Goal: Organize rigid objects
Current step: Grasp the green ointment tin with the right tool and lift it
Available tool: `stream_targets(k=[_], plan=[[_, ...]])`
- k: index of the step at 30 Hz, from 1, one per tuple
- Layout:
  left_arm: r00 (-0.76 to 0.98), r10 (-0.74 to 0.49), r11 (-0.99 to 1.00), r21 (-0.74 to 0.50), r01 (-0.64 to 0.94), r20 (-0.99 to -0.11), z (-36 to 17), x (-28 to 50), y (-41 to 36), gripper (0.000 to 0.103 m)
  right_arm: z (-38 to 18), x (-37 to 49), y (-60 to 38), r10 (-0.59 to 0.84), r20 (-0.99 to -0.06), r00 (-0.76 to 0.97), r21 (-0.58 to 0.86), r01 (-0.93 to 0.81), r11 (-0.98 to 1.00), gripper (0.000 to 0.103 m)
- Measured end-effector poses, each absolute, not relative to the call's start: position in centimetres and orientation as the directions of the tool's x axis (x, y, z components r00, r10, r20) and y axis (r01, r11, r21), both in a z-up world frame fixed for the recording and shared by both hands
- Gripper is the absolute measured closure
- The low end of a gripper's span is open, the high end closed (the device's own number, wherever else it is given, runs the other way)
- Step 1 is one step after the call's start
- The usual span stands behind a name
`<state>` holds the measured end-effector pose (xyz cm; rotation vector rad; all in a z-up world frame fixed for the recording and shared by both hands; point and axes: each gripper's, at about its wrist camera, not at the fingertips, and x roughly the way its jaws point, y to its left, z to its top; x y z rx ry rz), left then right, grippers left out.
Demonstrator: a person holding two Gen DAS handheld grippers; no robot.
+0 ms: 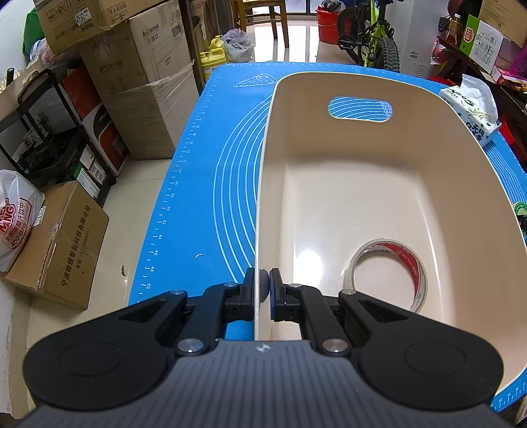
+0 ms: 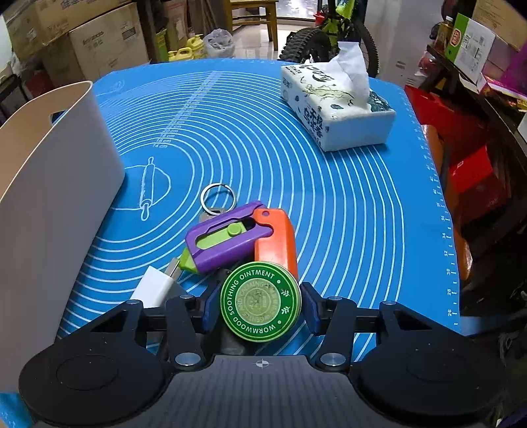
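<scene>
tape roll (image 1: 388, 275) inside bin (image 1: 428, 158).

A blue baking mat (image 2: 296, 171) with white circles covers the surface. At the upper right of the right wrist view, a tissue pack (image 2: 336, 108) lies on the mat, one tissue standing out. Behind the surface are cardboard boxes (image 1: 138, 89) at the upper left, yellow jugs (image 1: 212, 57), a wooden chair (image 1: 263, 16), a red bucket (image 1: 326, 26) and a green bicycle (image 1: 375, 36).

Each black plastic hand-held gripper, left (image 1: 262, 289) and right (image 2: 261, 304), has two round discs at four and eight o'clock, angular link arms with silver screws, blue-padded fingers (image 2: 210, 306), and a ribbed grey housing bearing a small crosshair mark.
</scene>
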<state>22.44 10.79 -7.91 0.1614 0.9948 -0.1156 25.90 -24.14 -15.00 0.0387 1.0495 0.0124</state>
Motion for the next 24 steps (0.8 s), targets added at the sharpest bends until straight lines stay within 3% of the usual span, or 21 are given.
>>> stream_targets(k=[13,24], plan=[[0.541,-0.021,0.981,0.086,0.172,-0.84,-8.0,22.3,10.7,0.094,-10.8,24.7,-23.7,0.028,-0.789,0.613,0.035,-0.001,0.999,0.048],[0.54,-0.019,0.981,0.088,0.172,-0.841,-8.0,22.4,10.8,0.094,-4.3,23.1,-19.0,0.105,-0.619,0.778,0.038,-0.104,0.994,0.048]])
